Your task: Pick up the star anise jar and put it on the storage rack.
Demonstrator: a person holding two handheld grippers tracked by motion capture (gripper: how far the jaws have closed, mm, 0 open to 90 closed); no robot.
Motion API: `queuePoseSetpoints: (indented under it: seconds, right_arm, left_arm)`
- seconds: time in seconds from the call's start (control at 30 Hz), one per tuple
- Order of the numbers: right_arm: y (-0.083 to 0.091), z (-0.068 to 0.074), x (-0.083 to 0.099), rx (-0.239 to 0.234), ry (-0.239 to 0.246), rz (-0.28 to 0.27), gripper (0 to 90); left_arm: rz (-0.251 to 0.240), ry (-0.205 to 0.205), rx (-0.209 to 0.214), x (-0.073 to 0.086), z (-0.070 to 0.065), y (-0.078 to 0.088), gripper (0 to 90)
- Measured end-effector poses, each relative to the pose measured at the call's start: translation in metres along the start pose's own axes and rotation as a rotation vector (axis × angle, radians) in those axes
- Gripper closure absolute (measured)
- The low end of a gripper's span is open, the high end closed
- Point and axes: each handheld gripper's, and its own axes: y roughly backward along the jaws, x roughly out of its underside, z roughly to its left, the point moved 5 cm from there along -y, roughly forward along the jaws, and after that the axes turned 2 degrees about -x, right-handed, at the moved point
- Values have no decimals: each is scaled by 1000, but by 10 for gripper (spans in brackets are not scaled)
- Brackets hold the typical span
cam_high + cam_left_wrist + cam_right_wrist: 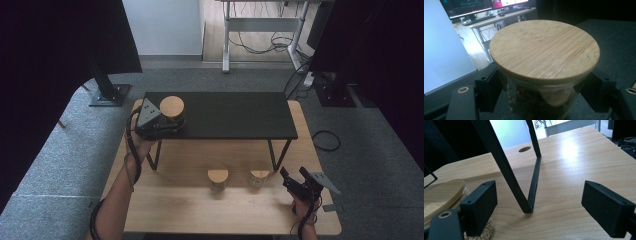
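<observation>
The place looks like an office or lab room set up for recording. Grey carpet (210,80) covers the floor, and black curtains (60,45) hang at both sides on stands with flat metal feet (107,95). Behind the light wooden counter (170,210) stands a white-framed desk (262,25) with loose cables (260,45) trailing beneath it on a wood floor. The left gripper view shows another desk (499,17) carrying computer screens (466,7) and a keyboard (477,20). A plain white wall panel (162,27) closes the back.
</observation>
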Motion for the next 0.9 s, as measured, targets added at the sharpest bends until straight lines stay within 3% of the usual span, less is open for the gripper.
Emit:
queuePoseSetpoints:
  seconds: [0.1,0.23,0.57,0.9]
  right_arm:
    - [0,0,0,0,1,-1,127]
    - [0,0,0,-2,-1,-1,127]
    - [0,1,0,0,3,2,127]
    - [0,2,1,1,7,2,126]
  left_arm:
    - [22,-7,-29,-1,1,-2,227]
    - [41,25,-45,-1,7,-4,208]
    - [74,-13,-71,1,5,-5,190]
    - [61,40,-116,-1,7,2,110]
